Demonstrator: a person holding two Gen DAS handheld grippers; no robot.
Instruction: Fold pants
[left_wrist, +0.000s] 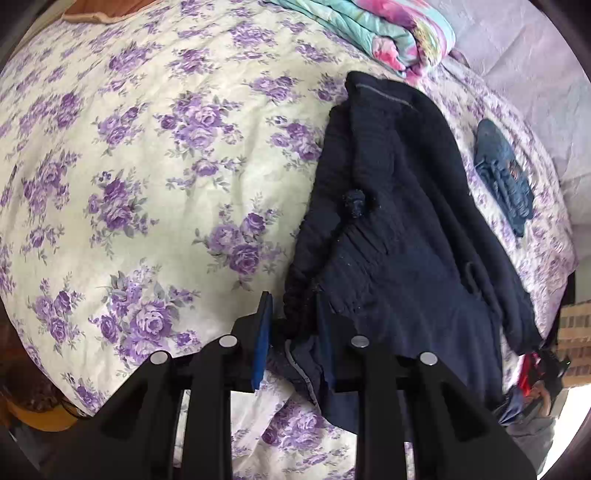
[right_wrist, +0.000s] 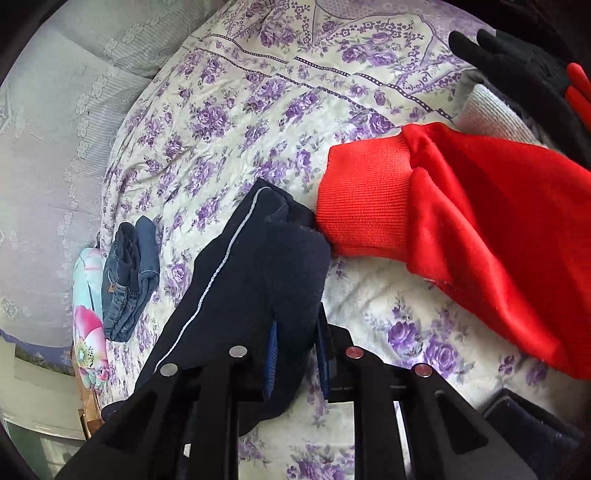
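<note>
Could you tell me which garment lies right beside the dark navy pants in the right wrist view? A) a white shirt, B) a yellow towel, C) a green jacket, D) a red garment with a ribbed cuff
D: in the right wrist view the red garment lies with its ribbed cuff right against the upper end of the navy pants on the floral bedspread.

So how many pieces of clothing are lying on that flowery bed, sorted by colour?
Navy: 1, the dark navy fleece pants
Denim blue: 1, the folded blue jeans
Red: 1, the bright red knit-cuffed garment
Black: 1, the black garment at the edge
Total: 4
</note>
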